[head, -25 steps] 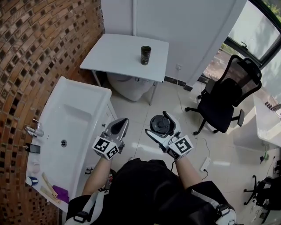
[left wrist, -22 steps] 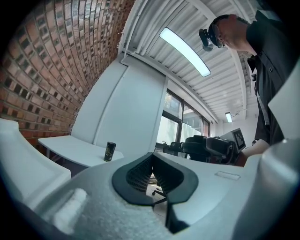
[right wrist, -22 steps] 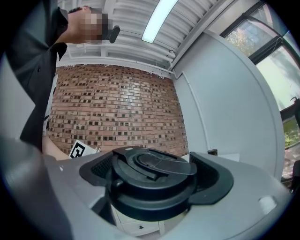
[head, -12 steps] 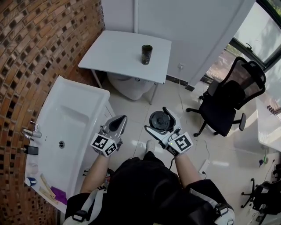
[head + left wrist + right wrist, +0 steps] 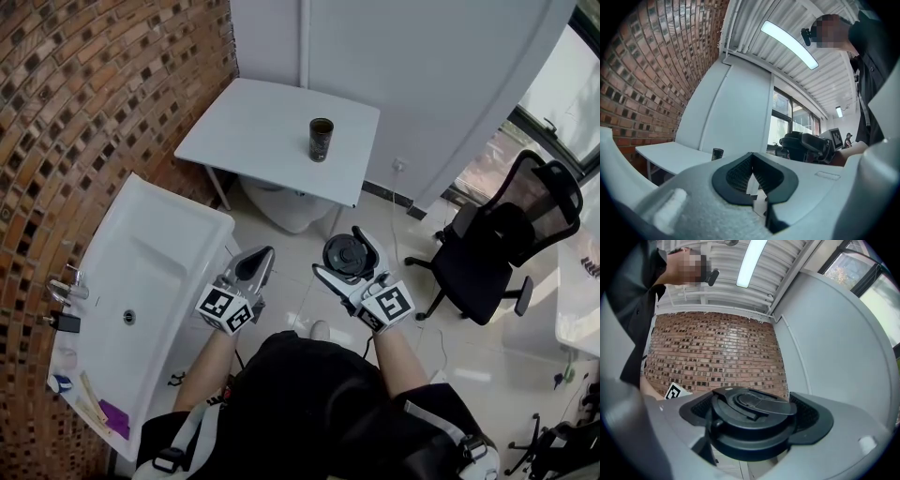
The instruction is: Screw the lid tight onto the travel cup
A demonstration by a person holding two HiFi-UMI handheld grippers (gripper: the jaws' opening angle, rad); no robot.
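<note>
- Travel cup [image 5: 321,140]: upright on the white rectangular tabletop [image 5: 253,127], long axis vertical, open mouth up, near the tabletop's wall-side edge.
- Lid [image 5: 347,255]: held flat with its top face up, short of the tabletop.
- Right claw [image 5: 352,261]: pinching the lid by its rim.
- Left claw [image 5: 260,255]: pressed together, nothing between, also short of the tabletop.
- Since a second ago: both claws are closer to the tabletop. The hold on the lid is unchanged.
- Lid is a round black plastic disc with a flip tab. The cup is a slim dark cylinder. The claw pads are black and ribbed.
</note>
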